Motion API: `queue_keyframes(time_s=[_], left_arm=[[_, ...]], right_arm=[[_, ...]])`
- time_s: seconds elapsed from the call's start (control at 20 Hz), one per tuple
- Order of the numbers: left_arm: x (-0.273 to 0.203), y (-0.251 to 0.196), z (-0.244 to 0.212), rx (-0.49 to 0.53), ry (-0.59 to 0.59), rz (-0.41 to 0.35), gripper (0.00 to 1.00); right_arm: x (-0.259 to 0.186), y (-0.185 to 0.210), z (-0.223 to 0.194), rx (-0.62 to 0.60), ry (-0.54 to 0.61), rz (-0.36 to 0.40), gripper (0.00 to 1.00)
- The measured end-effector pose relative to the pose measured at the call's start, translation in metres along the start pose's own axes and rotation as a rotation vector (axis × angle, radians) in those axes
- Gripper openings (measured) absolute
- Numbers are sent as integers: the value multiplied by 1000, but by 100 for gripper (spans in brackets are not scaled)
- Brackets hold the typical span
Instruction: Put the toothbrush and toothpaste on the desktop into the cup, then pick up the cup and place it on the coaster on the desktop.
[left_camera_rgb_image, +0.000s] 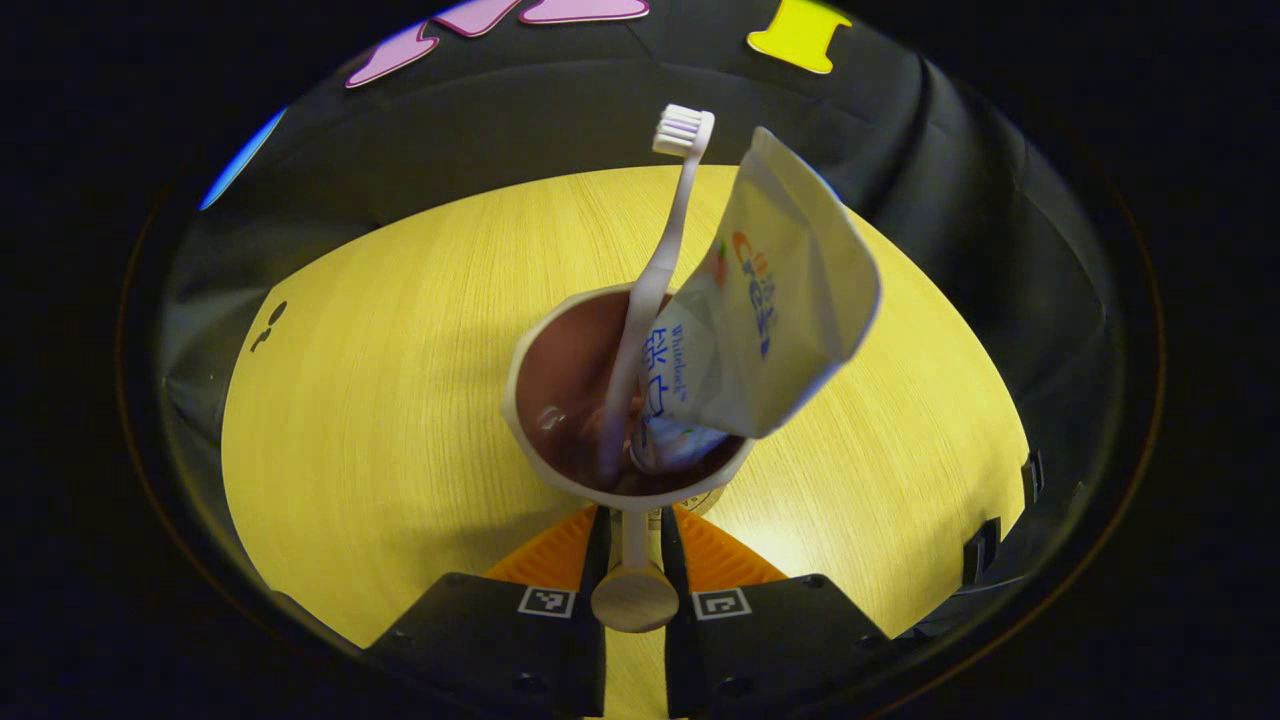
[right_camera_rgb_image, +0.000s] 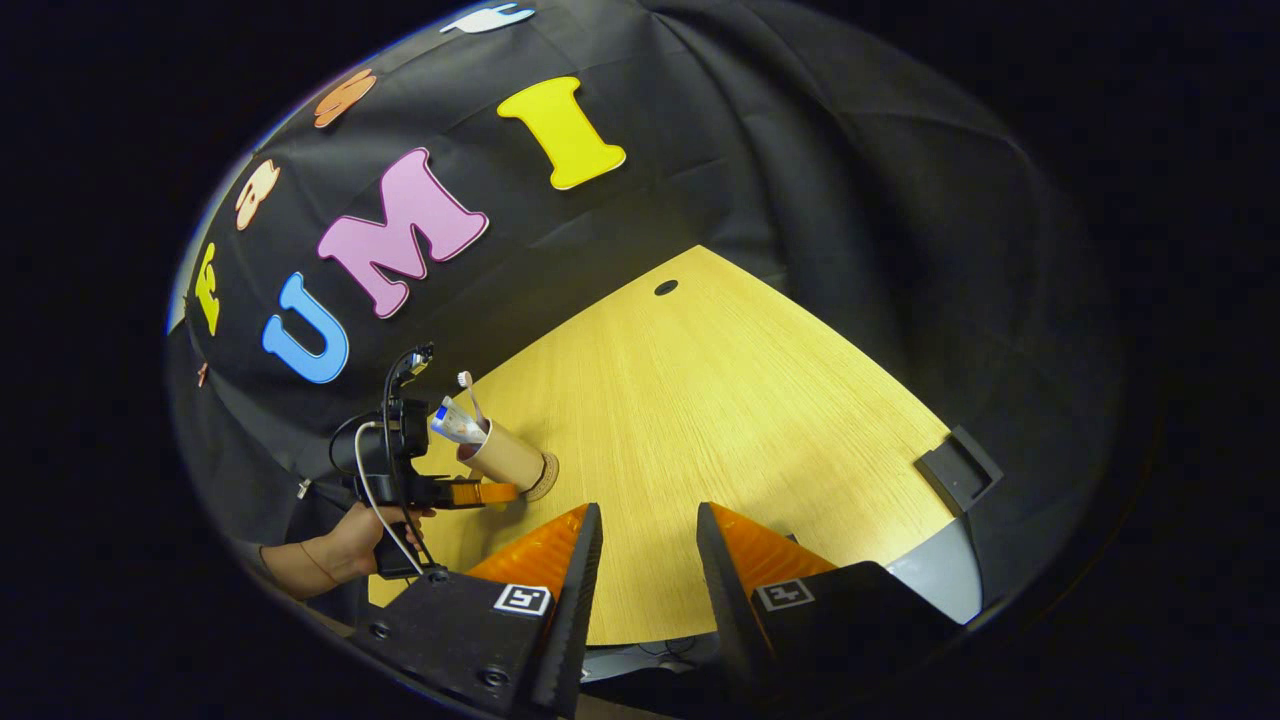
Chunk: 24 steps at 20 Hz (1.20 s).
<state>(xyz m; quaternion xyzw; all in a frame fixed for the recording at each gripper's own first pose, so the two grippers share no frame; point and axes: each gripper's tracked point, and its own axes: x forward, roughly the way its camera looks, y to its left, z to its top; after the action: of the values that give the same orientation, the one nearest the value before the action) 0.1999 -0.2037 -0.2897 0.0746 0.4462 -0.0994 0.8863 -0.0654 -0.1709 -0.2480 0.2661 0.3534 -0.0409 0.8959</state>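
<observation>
- As both items already stand in the cup, the first half of the task reads as done; what is left, by my judgement, is seating the cup on the coaster and letting go.
- Desktop (right_camera_rgb_image: 740, 400): pale wood-grain laminate, matte, with a small round hole near its far edge.
- Cup (left_camera_rgb_image: 560, 390): pale round rim, dark glossy inside, with a slim handle ending in a round wooden-looking knob. In the right gripper view it sits tilted, its base at or just above the coaster; I cannot tell whether it is touching.
- Toothpaste (left_camera_rgb_image: 770, 320): soft white tube, creased, flat crimped end up, cap end down in the cup.
- Toothbrush (left_camera_rgb_image: 660, 290): thin pale plastic, gently curved, bristle head up, leaning on the tube.
- Coaster (right_camera_rgb_image: 543, 477): small flat round disc, light and woven-looking, directly under the cup's base.
- Left gripper (left_camera_rgb_image: 634, 560): jaws closed narrow on the cup handle, both fingers pressing it.
- Right gripper (right_camera_rgb_image: 648, 570): jaws parted with bare desktop between them, holding nothing, well apart from the cup.
</observation>
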Motion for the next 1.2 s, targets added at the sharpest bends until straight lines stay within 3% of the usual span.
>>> queue_keyframes(time_s=[0.4, 0.45, 0.5, 0.8, 0.9, 1.1, 1.2], left_arm=[[6, -6, -3, 21, 8, -1, 28], [7, -6, -2, 26, 8, -1, 34], [7, -6, -2, 31, 12, -1, 30], [1, -8, -3, 25, 11, -11, 36], [-1, -10, -3, 17, 8, -15, 57], [-10, -12, -5, -4, -12, -39, 73], [-14, -11, -5, -6, -24, -49, 88]], right_arm=[[1, -2, -3, 6, 4, -14, 59], [1, -2, -3, 7, 4, -15, 59], [1, -2, -3, 7, 4, -14, 59], [5, 1, -4, 4, 5, -13, 59], [7, 2, -3, 6, 1, -15, 59], [8, 6, -4, 8, -6, -10, 59], [8, 12, -6, 5, -4, -4, 59]])
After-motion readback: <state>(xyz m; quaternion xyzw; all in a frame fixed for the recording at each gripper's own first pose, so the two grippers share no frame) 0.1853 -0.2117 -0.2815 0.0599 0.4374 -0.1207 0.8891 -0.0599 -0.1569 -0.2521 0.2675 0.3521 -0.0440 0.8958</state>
